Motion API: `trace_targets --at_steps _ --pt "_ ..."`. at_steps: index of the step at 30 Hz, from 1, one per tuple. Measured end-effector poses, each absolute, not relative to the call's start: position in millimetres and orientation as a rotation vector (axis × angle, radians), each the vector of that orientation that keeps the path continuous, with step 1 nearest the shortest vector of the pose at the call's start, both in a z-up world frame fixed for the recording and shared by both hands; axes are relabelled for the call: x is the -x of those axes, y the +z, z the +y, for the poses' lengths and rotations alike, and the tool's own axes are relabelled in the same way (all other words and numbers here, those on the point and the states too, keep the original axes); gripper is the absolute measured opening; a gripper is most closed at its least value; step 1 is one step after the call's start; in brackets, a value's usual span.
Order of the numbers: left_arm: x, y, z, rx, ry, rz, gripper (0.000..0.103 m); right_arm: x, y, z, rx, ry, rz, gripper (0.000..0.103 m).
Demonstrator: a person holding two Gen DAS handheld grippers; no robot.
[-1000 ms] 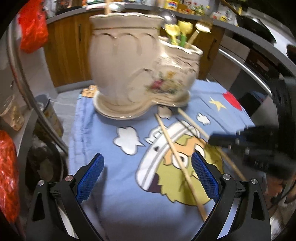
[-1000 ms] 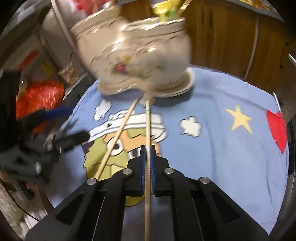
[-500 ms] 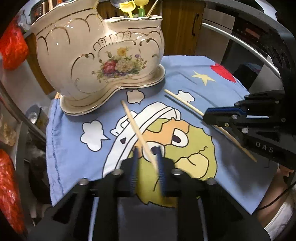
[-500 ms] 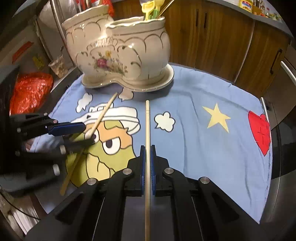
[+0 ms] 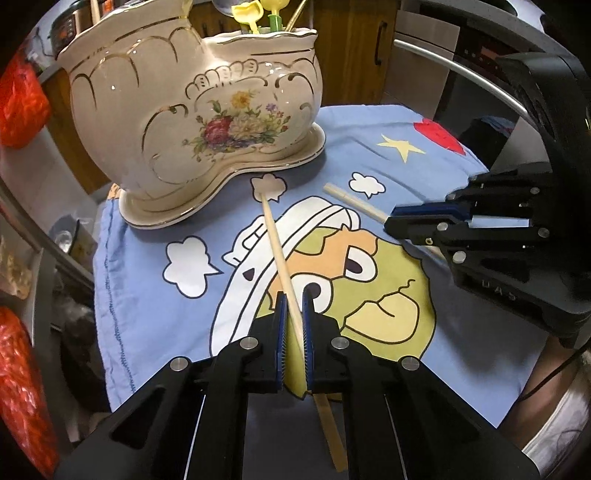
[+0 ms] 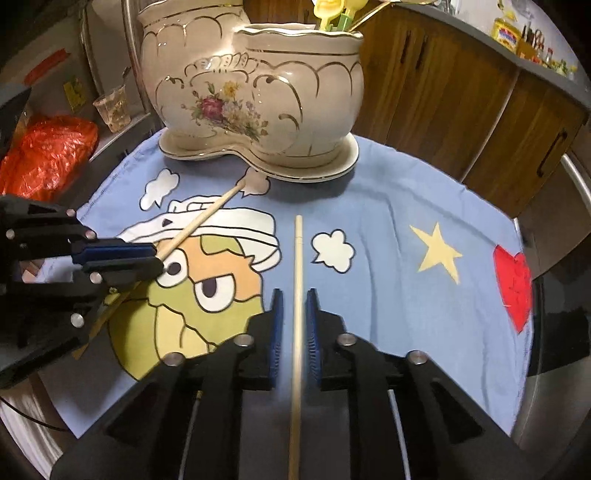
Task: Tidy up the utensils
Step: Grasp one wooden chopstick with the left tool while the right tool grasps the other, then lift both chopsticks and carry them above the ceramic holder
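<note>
Standing on the far part of the blue cartoon cloth [image 5: 147, 325], the cream two-part holder [image 5: 195, 122] with its gilt scrolls and flower spray sat on its own wavy saucer, yellow and green plastic handles [image 6: 332, 11] poking from the compartment on its right. Two wooden chopsticks lay nearer the front edge of the cloth, well apart from each other at the tips. The left gripper [image 5: 293, 325] had its blue pads drawn in narrow around one chopstick [image 5: 277, 243], which ran slantwise between them, its tip on the small white cloud just before the saucer; in that view I could not tell whether both pads truly pressed it, though from the other camera the stick seemed caught in them. The right gripper [image 6: 295, 325] stood a little open, its pads on either side of the second chopstick [image 6: 298, 266] with a clear sliver of gap each way, the stick pointing straight toward the holder across the cloth. Off the left edge hung crumpled red plastic bags [image 6: 44, 155], and brown cabinet doors [image 6: 461, 103] closed the room behind.
</note>
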State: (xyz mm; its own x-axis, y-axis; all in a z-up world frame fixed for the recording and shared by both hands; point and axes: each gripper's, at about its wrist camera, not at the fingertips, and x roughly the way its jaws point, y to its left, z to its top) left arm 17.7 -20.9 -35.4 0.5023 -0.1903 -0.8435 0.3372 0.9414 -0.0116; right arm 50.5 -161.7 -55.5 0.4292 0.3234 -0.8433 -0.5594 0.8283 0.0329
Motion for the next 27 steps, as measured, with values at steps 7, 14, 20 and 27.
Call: trace_targets --at_steps 7,14,20,27 --pt "-10.2 -22.8 -20.1 -0.124 -0.367 0.968 0.006 -46.4 -39.3 -172.2 0.201 0.582 0.947 0.005" --pt "6.7 13.8 -9.0 -0.082 -0.393 0.833 0.006 -35.4 -2.7 -191.0 0.087 0.622 0.815 0.005" --pt "25.1 64.1 3.0 -0.045 -0.396 0.643 0.006 -31.4 35.7 -193.2 0.000 0.615 0.635 0.005" --pt "11.7 135.7 13.7 -0.005 -0.338 0.452 0.006 -53.9 83.9 -191.3 -0.109 0.586 0.443 0.005"
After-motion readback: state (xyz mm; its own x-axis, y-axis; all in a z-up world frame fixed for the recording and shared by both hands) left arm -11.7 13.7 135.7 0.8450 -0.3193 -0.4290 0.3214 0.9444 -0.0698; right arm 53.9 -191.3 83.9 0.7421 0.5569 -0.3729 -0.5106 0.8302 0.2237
